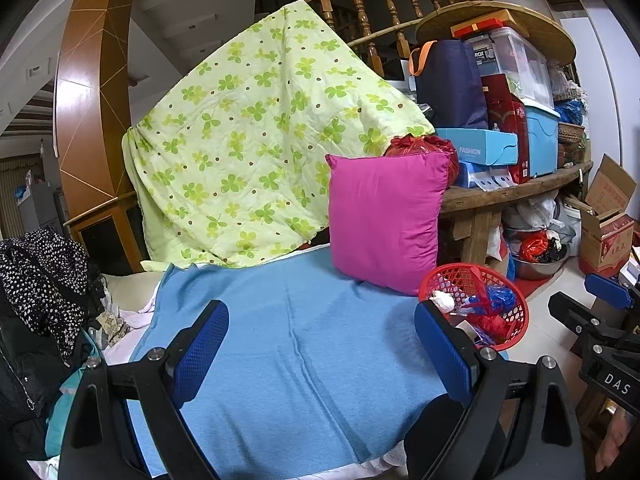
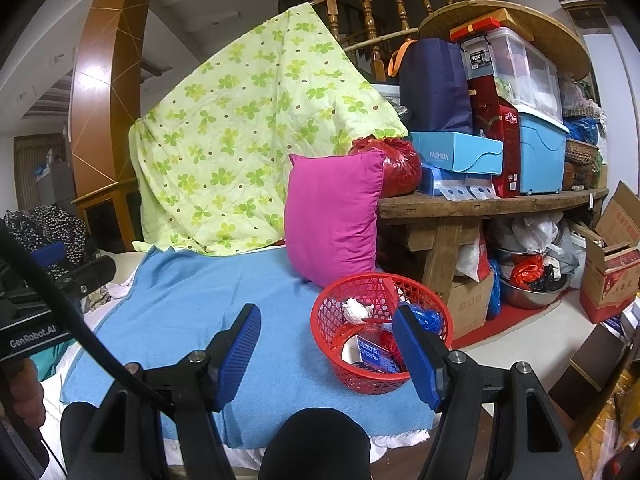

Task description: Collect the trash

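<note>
Trash basket (image 2: 382, 330): full, at blue blanket (image 2: 240, 300) edge; a nudge may tip it.
Left tongs (image 1: 320, 356): open, empty.
Right tongs (image 2: 326, 354): open, empty.

Both views are evenly and fairly brightly lit by indoor light from above; small recessed ceiling lamps (image 1: 191, 26) show at the upper left of the left wrist view. A broad white glare sits on the glossy curved brown wooden pillar (image 2: 105, 92) at the left of the right wrist view. Shadows are soft: a faint one falls on the blue fleece blanket (image 1: 304, 344) beside the upright magenta square cushion (image 1: 386, 216). Colours are saturated and focus is sharp through the centre. Fisheye distortion bows the turned wooden stair railing (image 1: 384, 4) and walls, and black vignette fills the corners. Detail softens slightly toward the edges.
</note>
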`<state>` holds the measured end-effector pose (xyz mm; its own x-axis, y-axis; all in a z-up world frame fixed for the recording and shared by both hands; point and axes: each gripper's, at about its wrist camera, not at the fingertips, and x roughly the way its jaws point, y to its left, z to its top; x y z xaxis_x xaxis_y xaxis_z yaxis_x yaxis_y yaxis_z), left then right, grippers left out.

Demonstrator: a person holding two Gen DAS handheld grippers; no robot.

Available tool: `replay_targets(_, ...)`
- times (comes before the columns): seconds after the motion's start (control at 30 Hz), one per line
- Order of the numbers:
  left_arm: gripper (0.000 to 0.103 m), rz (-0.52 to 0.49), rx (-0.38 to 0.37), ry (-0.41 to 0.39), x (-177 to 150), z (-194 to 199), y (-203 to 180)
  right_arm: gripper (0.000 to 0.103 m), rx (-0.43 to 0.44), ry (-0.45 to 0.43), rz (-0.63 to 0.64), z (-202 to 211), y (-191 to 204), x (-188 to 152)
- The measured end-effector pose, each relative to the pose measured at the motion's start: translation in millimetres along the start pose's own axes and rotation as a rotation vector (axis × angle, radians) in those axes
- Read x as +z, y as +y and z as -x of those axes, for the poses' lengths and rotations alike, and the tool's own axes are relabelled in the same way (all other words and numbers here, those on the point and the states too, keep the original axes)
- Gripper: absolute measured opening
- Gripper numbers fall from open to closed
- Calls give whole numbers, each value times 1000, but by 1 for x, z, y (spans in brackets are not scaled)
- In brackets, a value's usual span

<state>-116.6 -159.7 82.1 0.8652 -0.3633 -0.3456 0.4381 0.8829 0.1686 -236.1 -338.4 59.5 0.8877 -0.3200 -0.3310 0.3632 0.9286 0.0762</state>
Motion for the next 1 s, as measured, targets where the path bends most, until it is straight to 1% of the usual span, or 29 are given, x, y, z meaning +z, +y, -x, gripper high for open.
replay_targets(0.73,94,-12,-16,-3,6,4,-7,72,-5,-15,-8,3,0,2)
replay_targets(1.0,94,-19,-23,-8,7,6,-6,72,-25,-32,-8,7,-2,5)
